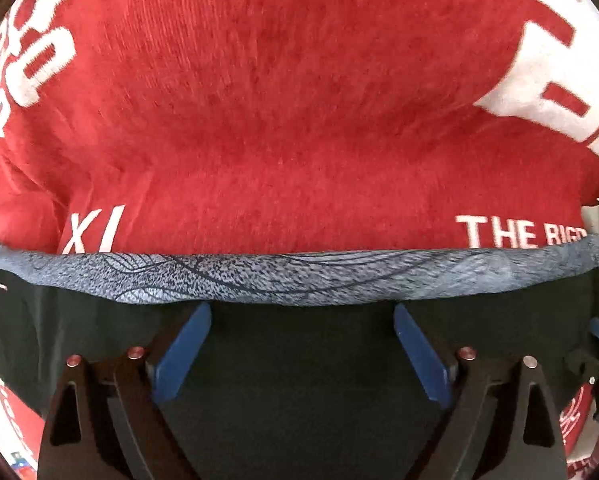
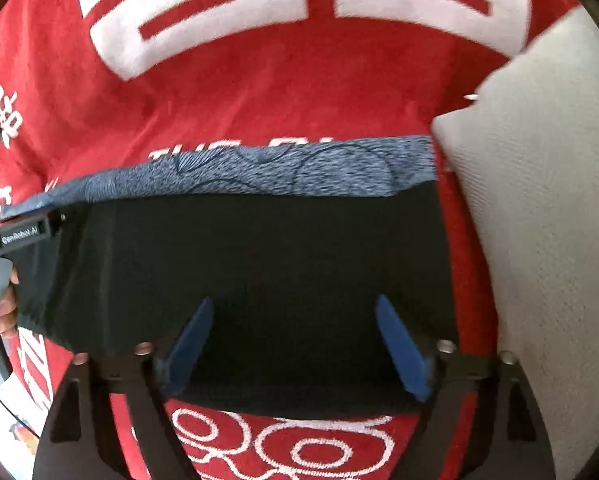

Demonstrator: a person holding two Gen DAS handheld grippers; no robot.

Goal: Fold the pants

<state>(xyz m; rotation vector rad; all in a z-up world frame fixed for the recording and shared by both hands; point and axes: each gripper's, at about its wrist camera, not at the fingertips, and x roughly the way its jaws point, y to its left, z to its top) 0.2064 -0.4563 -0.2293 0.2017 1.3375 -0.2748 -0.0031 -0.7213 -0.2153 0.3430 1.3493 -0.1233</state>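
Note:
The black pants [image 2: 259, 272] lie folded into a flat rectangle on a red blanket [image 2: 259, 96]; a blue-grey patterned waistband [image 2: 299, 168] runs along their far edge. In the left wrist view the same black cloth [image 1: 299, 360] and waistband [image 1: 299, 276] fill the lower half. My left gripper [image 1: 302, 316] points down over the pants, its blue fingers [image 1: 183, 356] spread wide with nothing pinched. My right gripper [image 2: 295, 308] also hangs open over the black cloth, fingers [image 2: 399, 348] apart and gripping nothing.
The red blanket [image 1: 279, 100] has white lettering. A grey cushion [image 2: 539, 220] sits close on the right of the pants. In the right wrist view, the other gripper's black body [image 2: 19, 236] and a hand [image 2: 3, 312] show at the left edge.

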